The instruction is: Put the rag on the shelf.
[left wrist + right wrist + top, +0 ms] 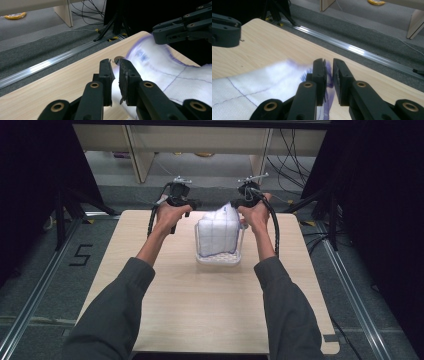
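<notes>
A white cloth [217, 232] with thin blue stitched lines stands bunched in a clear basket [218, 261] at the table's middle. Its upper right corner is pulled up to my right gripper [239, 205], which is shut on it. In the right gripper view the cloth's purple edge [329, 82] sits between the jaws of that gripper [329, 62]. My left gripper [196, 206] is at the cloth's upper left. In the left gripper view its jaws [114, 62] are nearly together with white cloth [160, 67] pinched between them, and the right gripper [175, 30] is seen beyond.
The wooden table [200, 310] has bare room in front of the basket and a small hole [117, 58] near its far edge. Metal floor rails [35, 295] run along both sides. Dark stands [65, 215] and cables [295, 155] crowd the far corners.
</notes>
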{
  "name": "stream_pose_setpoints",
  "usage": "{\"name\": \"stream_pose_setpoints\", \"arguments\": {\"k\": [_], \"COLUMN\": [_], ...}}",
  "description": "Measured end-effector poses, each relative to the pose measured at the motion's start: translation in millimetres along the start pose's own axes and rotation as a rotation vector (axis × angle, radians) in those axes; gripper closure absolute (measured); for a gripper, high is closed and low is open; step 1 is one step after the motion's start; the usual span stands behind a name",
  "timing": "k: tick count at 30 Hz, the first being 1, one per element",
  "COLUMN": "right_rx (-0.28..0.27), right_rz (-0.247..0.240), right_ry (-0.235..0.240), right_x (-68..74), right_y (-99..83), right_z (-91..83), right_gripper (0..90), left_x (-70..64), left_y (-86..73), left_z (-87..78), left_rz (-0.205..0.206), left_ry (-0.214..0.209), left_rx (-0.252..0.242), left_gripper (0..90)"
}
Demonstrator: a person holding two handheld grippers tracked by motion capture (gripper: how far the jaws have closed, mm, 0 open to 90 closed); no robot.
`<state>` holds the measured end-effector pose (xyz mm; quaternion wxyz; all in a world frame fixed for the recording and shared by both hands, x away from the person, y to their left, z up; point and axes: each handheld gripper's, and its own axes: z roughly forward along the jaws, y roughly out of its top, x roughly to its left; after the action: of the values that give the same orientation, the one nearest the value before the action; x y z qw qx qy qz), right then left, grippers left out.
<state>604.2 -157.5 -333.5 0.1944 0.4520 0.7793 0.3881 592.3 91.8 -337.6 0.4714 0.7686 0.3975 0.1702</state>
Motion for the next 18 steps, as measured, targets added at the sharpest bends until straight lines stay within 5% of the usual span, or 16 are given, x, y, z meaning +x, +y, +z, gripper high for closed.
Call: {"name": "stream_pose_setpoints", "arguments": {"k": [7,11,18], "right_rx": [0.004,0.002,-0.01], "right_rz": [0.0,0.007,0.03], "right_ry": [-0.006,-0.008,-0.014], "right_x": [1.8,-2.0,-9.8], "right_y": [-0.4,0.3,-2.6], "right_z": [5.1,0.5,-12.0], "right_gripper": [74.4,70.9,68.0], "left_x": [5.7,10.4,17.4], "left_y": [0.5,-3.0,-15.2], "left_z": [-11.5,-18.7,-32.7], "left_rz": [0.001,-0.05,-0.075], "left_ry": [0.024,0.004,-0.01], "left_rx": [0.017,0.02,0.039], "left_gripper": [74.8,64.4,52.4]}}
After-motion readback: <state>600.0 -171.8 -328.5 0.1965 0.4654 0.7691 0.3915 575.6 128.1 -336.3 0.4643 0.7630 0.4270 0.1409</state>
